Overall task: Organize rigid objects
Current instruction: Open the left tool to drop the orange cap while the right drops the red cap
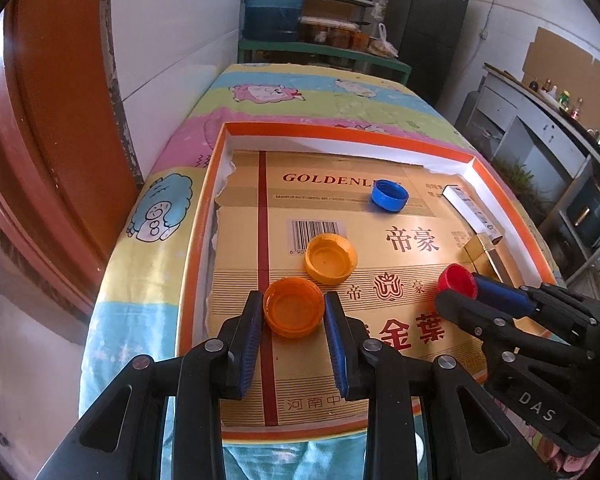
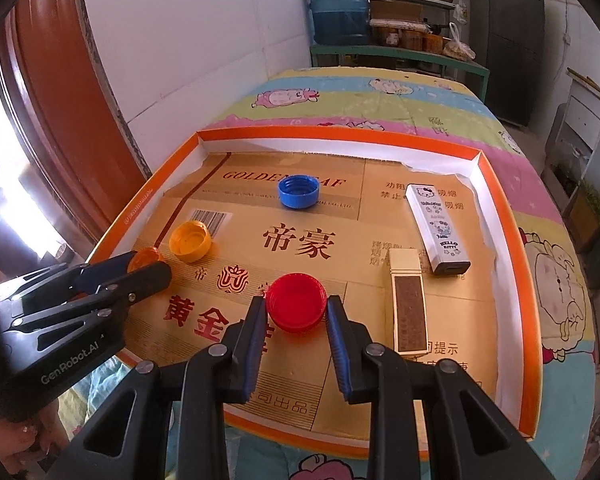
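Two grippers work low over an orange-rimmed tray (image 1: 199, 216) lined with gold printed cardboard (image 1: 340, 240). Nearest in the left wrist view, the left gripper (image 1: 293, 312) has its jaws around the orange cap (image 1: 294, 307), which sits open side up on the cardboard; both blue pads lie against its sides, so the jaws are clamped on it or very nearly so. In the right wrist view the right gripper (image 2: 296, 312) brackets the red cap (image 2: 296, 302) the same way, fingers touching its rim on either side, the cap resting top side up. Just beyond the orange cap, close beside it, lies the yellow cap (image 1: 331, 258), open side up. To the right of the red cap a gold lighter (image 2: 409, 300) lies flat along the tray, and just past it a white Hello Kitty lighter (image 2: 436, 226) lies at a slant near the tray's right wall. Farther back, near the middle of the cardboard, a blue cap (image 2: 299, 191) rests open side up, well apart from the others. Beneath the tray is a cartoon-print cloth (image 2: 380, 100); behind that stands a blue water jug (image 2: 338, 8)
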